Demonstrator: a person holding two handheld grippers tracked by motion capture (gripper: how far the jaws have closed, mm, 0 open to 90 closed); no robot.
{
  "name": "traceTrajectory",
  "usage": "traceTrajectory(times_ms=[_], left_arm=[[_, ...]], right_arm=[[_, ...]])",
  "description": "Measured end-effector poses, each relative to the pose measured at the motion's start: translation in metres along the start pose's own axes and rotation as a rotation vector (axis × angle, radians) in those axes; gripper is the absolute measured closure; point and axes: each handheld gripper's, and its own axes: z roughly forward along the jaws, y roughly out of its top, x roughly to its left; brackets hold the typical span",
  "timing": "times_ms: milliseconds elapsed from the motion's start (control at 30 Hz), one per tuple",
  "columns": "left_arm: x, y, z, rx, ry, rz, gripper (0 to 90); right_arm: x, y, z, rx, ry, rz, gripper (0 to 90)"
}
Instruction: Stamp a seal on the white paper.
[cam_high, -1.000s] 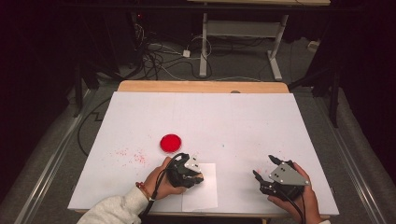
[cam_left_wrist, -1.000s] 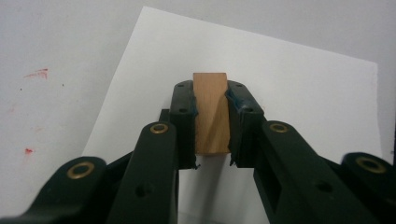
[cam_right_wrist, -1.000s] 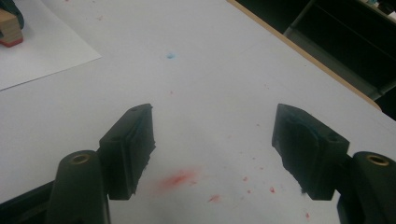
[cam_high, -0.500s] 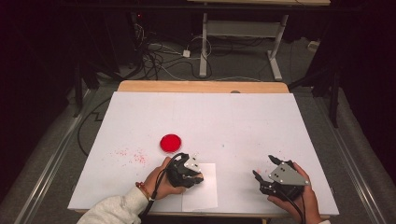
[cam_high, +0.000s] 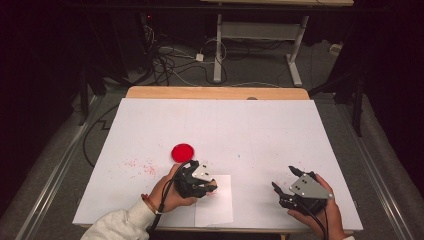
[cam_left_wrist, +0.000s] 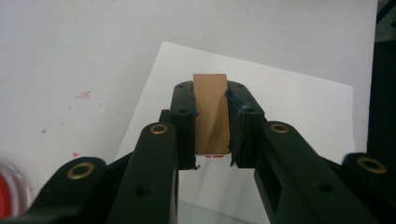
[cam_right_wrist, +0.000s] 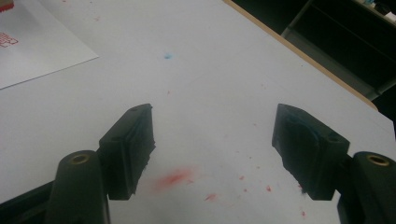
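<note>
My left gripper (cam_high: 210, 188) is shut on a small wooden block (cam_left_wrist: 211, 112), gripped upright between both pads. It hovers low over a white sheet of paper (cam_high: 220, 207), near that sheet's upper left corner. A bit of red print (cam_left_wrist: 215, 156) shows on the paper (cam_left_wrist: 289, 107) just under the block. A round red ink pad (cam_high: 183, 152) lies on the table just beyond the left hand, and its edge (cam_left_wrist: 9, 205) appears at the bottom left of the left gripper view. My right gripper (cam_high: 282, 177) is held open at the front right, its jaws (cam_right_wrist: 215, 140) wide apart over bare table.
The white table top (cam_high: 260, 130) carries red ink specks (cam_high: 140, 165) left of the pad and smears (cam_right_wrist: 175, 177) under the right gripper. A red stamped mark (cam_right_wrist: 7, 39) sits on the paper's corner. A wooden strip (cam_high: 215, 93) edges the far side; cables lie on the floor behind.
</note>
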Motion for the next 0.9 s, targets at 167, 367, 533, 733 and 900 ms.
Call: traceTrajectory(times_ms=[167, 367, 533, 733, 900], left_arm=[[0.005, -0.003, -0.008, -0.013, 0.02, -0.015, 73.1], [0.01, -0.005, -0.013, -0.019, 0.036, -0.024, 73.1], [0.015, -0.009, -0.016, -0.022, 0.045, -0.039, 73.1], [0.02, -0.013, -0.016, -0.018, 0.053, -0.052, 73.1], [0.021, -0.015, -0.016, -0.011, 0.06, -0.057, 73.1]], right_arm=[[0.0, 0.0, -0.001, -0.002, -0.003, 0.001, 29.8], [0.0, 0.001, 0.0, -0.002, -0.003, 0.001, 29.8], [-0.001, 0.003, 0.003, -0.007, -0.001, 0.002, 29.9], [-0.003, 0.002, 0.006, 0.0, 0.003, 0.005, 29.9], [-0.003, 0.003, 0.005, -0.005, 0.0, 0.008, 29.9]])
